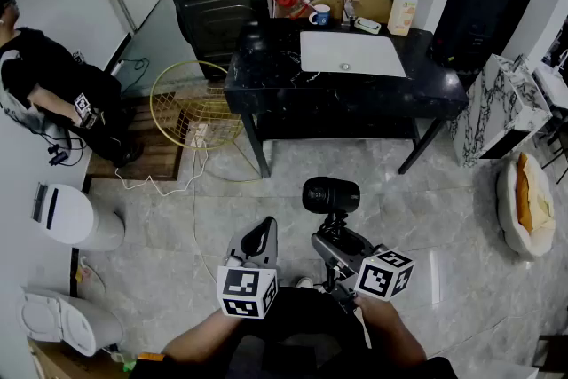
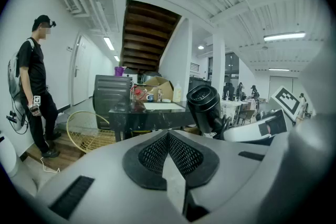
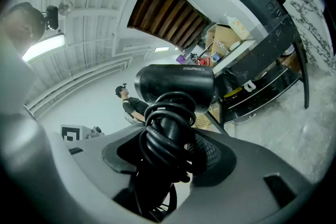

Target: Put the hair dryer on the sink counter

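Found the hair dryer [image 1: 331, 195] well short of the sink counter [image 1: 266, 93], off its near side, above the floor. Noted right gripper [image 1: 335, 235] clamped on its cord-wound handle, left gripper [image 1: 263, 233] pressed together, empty. Judged pickup done; carry and set-down outstanding.

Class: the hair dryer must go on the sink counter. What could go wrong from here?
The right gripper grips the hair dryer over its coiled cord; coils might shift, loosening the grip.
The mug and soap bottle on the sink counter could get knocked.
The white floor cable could be tripped over.
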The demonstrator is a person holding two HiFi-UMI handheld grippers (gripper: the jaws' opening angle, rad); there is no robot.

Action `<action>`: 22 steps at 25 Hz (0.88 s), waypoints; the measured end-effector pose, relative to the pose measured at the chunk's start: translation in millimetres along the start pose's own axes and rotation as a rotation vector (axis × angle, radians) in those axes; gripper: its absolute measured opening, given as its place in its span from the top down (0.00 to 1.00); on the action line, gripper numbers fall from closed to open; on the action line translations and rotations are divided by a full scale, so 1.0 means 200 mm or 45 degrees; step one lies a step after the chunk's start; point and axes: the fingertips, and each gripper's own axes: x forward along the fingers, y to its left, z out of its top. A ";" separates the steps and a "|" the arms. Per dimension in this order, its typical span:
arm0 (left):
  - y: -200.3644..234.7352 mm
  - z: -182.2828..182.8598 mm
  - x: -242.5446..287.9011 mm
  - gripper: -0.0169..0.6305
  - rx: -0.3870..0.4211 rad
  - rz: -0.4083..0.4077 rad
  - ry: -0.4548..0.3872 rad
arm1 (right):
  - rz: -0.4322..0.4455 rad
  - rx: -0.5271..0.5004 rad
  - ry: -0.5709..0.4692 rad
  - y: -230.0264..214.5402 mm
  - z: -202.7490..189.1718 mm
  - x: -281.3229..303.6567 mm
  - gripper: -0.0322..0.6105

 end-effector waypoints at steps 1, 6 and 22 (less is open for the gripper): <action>0.00 0.00 0.00 0.96 0.000 0.000 0.000 | -0.001 0.000 -0.001 0.00 0.00 0.00 0.55; 0.00 0.00 -0.02 0.96 0.003 0.000 -0.007 | -0.002 -0.003 -0.013 0.01 -0.01 -0.01 0.55; 0.09 0.00 0.03 0.96 -0.020 0.017 -0.001 | 0.003 0.003 -0.015 0.00 0.04 0.08 0.55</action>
